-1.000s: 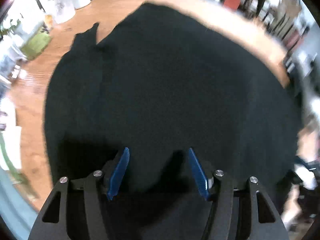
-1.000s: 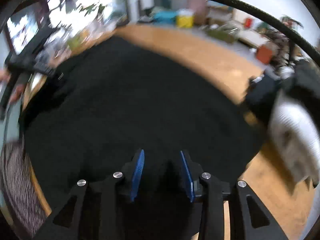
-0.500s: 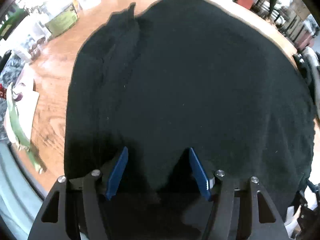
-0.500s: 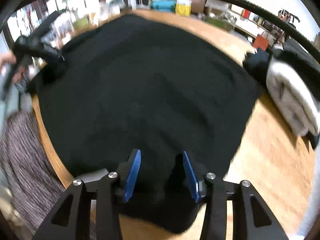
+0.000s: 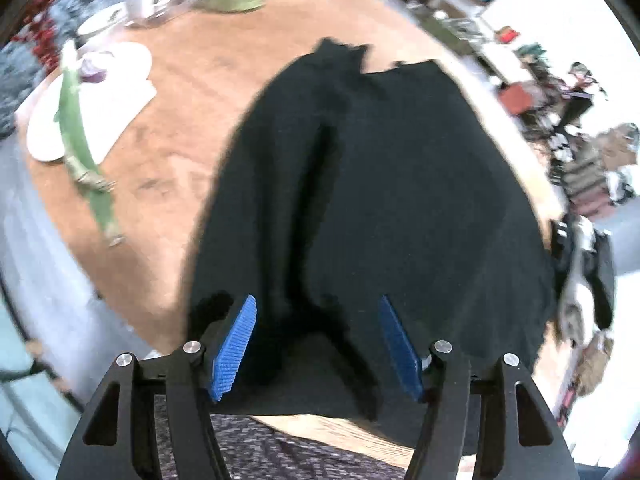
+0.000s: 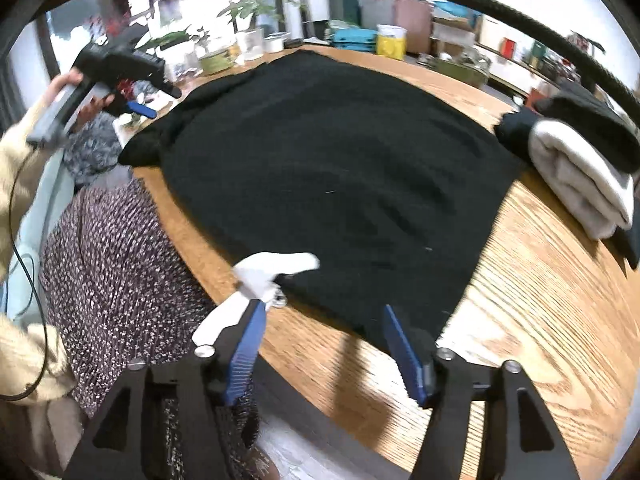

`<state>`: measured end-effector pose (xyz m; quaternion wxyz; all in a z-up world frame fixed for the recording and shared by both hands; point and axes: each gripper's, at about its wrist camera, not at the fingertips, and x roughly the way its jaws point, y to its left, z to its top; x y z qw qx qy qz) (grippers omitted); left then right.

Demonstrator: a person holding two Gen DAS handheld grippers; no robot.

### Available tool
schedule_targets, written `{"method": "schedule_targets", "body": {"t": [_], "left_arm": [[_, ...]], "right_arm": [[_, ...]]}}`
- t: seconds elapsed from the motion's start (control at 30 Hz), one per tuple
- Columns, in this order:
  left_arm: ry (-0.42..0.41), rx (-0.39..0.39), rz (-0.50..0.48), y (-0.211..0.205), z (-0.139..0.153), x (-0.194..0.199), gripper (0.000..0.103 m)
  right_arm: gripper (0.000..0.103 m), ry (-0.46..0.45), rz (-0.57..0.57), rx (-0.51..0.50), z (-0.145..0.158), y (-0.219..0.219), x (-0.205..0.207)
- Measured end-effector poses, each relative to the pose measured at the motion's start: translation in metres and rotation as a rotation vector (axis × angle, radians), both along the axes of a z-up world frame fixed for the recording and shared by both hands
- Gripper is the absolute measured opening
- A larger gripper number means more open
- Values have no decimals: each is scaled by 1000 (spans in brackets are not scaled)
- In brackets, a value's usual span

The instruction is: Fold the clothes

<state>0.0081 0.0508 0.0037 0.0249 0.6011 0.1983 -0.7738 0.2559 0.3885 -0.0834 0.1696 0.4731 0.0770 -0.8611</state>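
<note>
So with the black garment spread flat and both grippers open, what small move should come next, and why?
Probably lower the right gripper onto the near corner of the black garment and close on it. Its jaws have just opened, with only bare wooden table between them, while the left gripper hangs open over the cloth, which is not yet folded.

The left gripper (image 5: 316, 344) points steeply down, its blue pads (image 5: 234, 346) spread wide with nothing pressed between them. The right gripper (image 6: 324, 354) tilts down too; its jaws have just been opening and now stand wide and empty. In the right wrist view, the person's left hand (image 6: 70, 94) grips the left gripper's handle, its cream sleeve (image 6: 18, 168) bent at the frame's edge.
</note>
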Motion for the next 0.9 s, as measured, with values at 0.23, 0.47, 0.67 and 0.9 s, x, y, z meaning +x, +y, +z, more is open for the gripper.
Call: {"method": "schedule_targets", "body": {"t": [0.23,0.47,0.67,0.9], "left_arm": [[-31,-70,-48,-2,-27,-3,65],[-2,-163,50,-2,-41,-17,14],[151,125,149,-25,-15,-22,8],[326,147,119,22,79,-130,7]], "right_arm": [[68,10,25,145,-22,-22,-5],[25,4,-83,114,-25,-12,3],[7,66,-189,18,1,10,-2],[6,258,-193,104,61,20,-66]]}}
